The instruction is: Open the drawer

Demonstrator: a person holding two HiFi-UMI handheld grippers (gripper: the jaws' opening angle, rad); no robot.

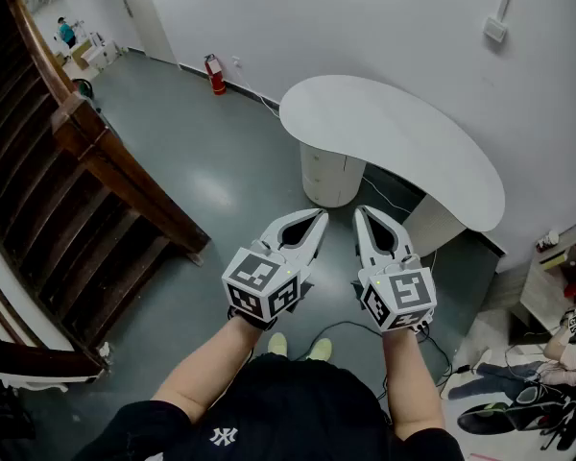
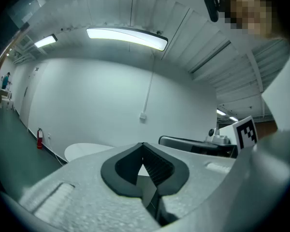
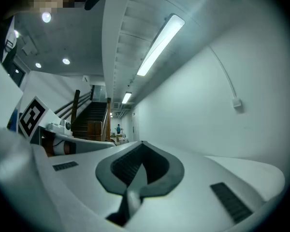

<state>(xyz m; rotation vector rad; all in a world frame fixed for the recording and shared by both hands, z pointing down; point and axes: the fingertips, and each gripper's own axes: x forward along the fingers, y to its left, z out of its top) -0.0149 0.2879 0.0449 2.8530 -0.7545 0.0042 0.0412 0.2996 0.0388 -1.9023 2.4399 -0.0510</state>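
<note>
While standing well apart from the drawer point(image 1: 326, 173) under the white tabletop point(image 1: 394, 133), holds left hand-held gripper point(image 1: 317, 224) and right hand-held gripper point(image 1: 362, 217) level with jaws pressed together on nothing, seemingly to walk closer before grasping.

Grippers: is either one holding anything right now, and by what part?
Nothing is held. The left gripper and right gripper are both shut and empty, short of the white desk.
</note>
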